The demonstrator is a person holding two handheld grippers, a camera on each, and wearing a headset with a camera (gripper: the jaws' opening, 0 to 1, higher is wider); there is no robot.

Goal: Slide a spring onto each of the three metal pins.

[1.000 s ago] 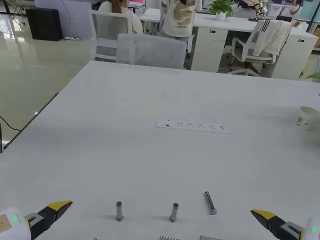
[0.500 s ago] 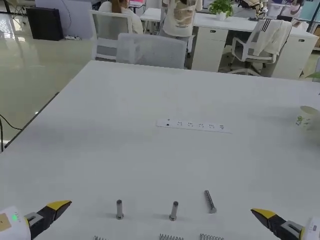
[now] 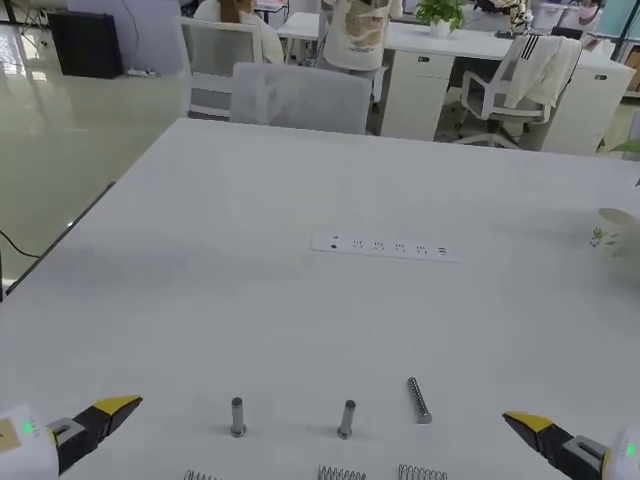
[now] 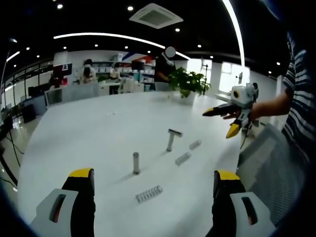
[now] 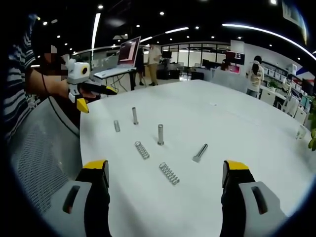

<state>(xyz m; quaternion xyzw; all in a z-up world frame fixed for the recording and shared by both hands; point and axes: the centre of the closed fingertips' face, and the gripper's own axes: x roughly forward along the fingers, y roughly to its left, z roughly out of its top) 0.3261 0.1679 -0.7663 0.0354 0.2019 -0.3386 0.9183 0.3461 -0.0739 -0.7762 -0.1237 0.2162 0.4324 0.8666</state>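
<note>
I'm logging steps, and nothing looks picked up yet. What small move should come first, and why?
Probably ease the left gripper forward and down onto the nearest spring and close on it. Its jaws stand open, that spring lies loose on the table just ahead between them, and an upright pin stands bare right behind it.
</note>
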